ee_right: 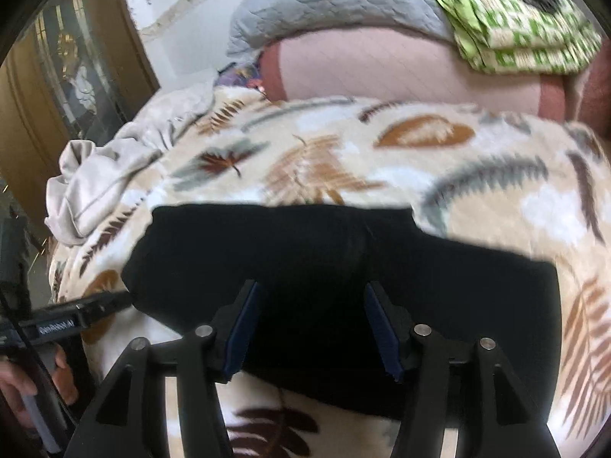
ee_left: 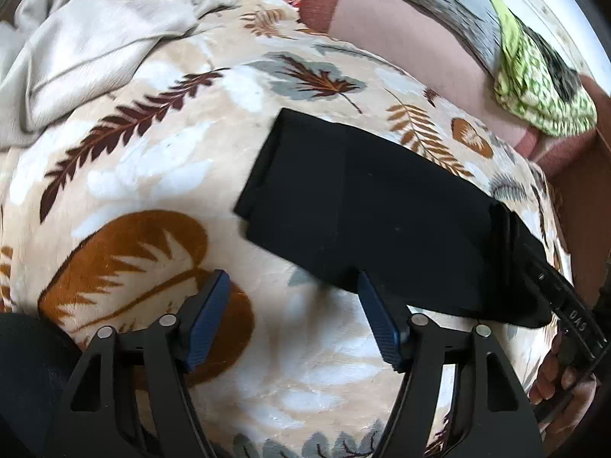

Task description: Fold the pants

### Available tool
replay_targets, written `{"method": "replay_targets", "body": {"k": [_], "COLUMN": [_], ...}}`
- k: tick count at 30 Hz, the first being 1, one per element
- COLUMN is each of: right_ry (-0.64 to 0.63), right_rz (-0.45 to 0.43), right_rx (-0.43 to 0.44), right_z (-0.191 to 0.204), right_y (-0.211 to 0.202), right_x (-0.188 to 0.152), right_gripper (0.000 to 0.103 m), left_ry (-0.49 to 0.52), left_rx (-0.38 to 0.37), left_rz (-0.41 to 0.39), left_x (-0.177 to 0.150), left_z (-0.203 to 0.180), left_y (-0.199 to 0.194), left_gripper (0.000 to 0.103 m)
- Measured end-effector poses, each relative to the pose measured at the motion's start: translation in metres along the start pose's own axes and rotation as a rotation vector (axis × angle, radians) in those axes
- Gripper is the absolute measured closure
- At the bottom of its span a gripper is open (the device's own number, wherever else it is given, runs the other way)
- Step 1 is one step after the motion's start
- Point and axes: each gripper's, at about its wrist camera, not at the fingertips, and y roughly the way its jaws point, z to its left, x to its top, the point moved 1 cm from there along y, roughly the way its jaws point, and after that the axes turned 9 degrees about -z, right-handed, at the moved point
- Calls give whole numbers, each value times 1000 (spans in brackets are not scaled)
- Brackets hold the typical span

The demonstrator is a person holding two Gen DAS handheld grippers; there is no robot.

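A bed is covered by a cream blanket [ee_left: 160, 160] printed with brown, rust and grey leaves; it fills most of both views. At the head of the bed lies a pink pillow [ee_right: 401, 72], with a grey quilt [ee_right: 328, 0] behind it and a green-and-white patterned cloth [ee_left: 534, 91] resting on top. A crumpled beige sheet [ee_left: 95, 38] sits at the far left corner of the blanket. The black pants [ee_left: 362, 198] lie folded into a compact dark rectangle flat on the blanket, near the front edge of the bed. The left claw [ee_left: 294, 316] hovers over bare blanket just beside the near-left edge of the pants; its jaws stand spread with nothing between them. The right claw [ee_right: 311, 328] is positioned over the near part of the pants [ee_right: 343, 267]; its jaws stand apart with the fabric seen between them, and the pads do not press on it. A person's hand [ee_left: 561, 381] grips the handle at the right edge of the left wrist view.
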Motion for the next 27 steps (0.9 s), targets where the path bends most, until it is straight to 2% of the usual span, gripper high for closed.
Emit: {"method": "replay_targets", "body": {"k": [8, 16, 19, 27], "right_ry": [-4, -40, -67, -167], "right_rz": [-21, -7, 1, 51], "right_rx": [60, 92, 111, 244], "right_z": [18, 35, 44, 72], "right_y": [12, 27, 36, 77], "right_x": [25, 32, 35, 55], "right_gripper": [44, 43, 43, 37], "left_ry": [-21, -8, -6, -18], "left_rx": [8, 7, 6, -52], "left_rz": [-1, 0, -2, -14], "left_x": [0, 2, 3, 7], "left_z": [3, -6, -8, -5], "left_y": [4, 10, 14, 19], "left_gripper": [31, 21, 20, 13]}}
